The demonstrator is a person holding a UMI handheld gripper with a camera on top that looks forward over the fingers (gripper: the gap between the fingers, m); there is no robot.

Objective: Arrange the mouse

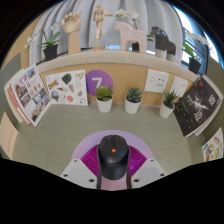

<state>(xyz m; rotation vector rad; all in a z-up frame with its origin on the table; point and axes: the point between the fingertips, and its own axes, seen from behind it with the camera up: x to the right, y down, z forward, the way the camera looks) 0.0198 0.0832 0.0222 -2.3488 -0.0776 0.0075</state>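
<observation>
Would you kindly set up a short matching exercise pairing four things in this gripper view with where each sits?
Things:
1. black computer mouse with orange wheel
2. round purple mat
3. three small potted green plants in white pots
4. purple card with a white 7

Places:
A. in a row on the table beyond the mouse
B. between the fingers of the gripper
C. flat on the table under the mouse
D. propped against the back wall behind the plants

Pairs: 1-B, 2-C, 3-A, 4-D

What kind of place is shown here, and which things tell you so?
Probably a decorated desk or showroom display: small potted plants stand along a wall with posters, and a black mouse sits between the gripper fingers.
</observation>
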